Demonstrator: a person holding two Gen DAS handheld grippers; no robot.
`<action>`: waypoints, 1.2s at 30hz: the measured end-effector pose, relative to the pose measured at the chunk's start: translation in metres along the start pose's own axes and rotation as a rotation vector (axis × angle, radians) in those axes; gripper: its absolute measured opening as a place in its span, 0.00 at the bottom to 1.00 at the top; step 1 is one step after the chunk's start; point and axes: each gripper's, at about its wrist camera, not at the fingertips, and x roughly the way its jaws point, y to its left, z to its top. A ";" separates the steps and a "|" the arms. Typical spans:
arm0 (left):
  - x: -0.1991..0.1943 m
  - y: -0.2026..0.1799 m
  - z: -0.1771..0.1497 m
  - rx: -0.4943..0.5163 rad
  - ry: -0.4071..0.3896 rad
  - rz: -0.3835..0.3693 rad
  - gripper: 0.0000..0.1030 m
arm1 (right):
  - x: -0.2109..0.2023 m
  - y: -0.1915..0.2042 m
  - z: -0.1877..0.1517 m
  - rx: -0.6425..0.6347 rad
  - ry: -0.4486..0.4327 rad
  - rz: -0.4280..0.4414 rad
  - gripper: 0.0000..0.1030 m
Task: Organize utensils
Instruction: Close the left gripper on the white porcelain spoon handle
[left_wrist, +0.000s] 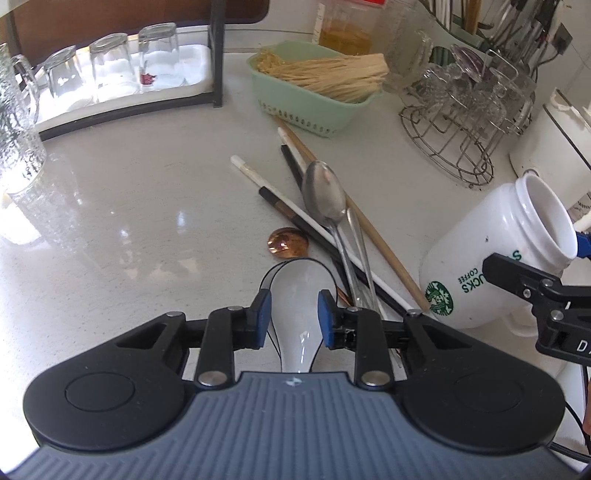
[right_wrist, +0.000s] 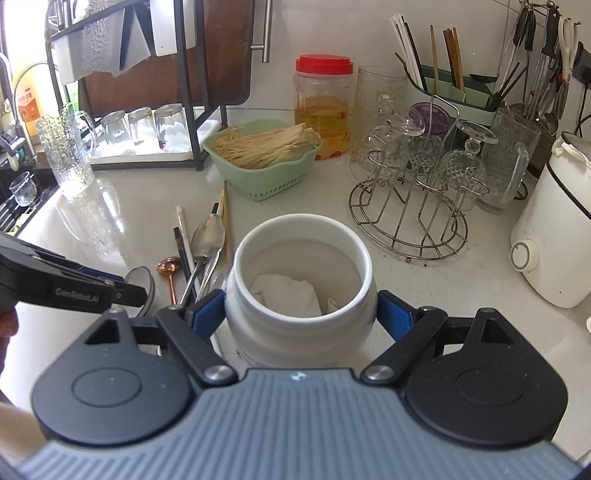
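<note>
My left gripper (left_wrist: 294, 314) points down at the counter, and its blue pads (left_wrist: 264, 314) press on both sides of a white ceramic spoon (left_wrist: 295, 284). Beyond it lies a pile: a metal spoon (left_wrist: 325, 192), a small copper spoon (left_wrist: 288, 242), and black, white and wooden chopsticks (left_wrist: 369, 229). My right gripper (right_wrist: 301, 310) is shut on a white Starbucks mug (right_wrist: 280, 332), which is tilted toward the pile. A crumpled white paper (right_wrist: 284, 291) lies inside the mug. The mug (left_wrist: 480, 258) stands just right of the pile. In the right wrist view the left gripper's finger (right_wrist: 122, 291) crosses the spoon (right_wrist: 142, 275).
A green basket (left_wrist: 314, 107) of pale sticks sits behind the pile. A wire rack (right_wrist: 406, 229) with glasses is to the right, with a white appliance (right_wrist: 554, 236) beyond it. At the back are upturned glasses on a tray (left_wrist: 110, 70), a red-lidded jar (right_wrist: 323, 107) and a utensil holder (right_wrist: 443, 85).
</note>
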 end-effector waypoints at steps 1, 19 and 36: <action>0.001 -0.001 0.000 0.005 0.007 0.002 0.34 | 0.000 0.000 0.000 0.000 0.000 0.000 0.87; -0.016 0.002 -0.015 0.081 0.026 -0.056 0.35 | 0.001 0.000 0.000 -0.003 0.000 -0.005 0.87; -0.015 0.008 -0.029 0.094 0.077 -0.060 0.18 | 0.003 0.000 0.002 0.000 -0.002 -0.013 0.87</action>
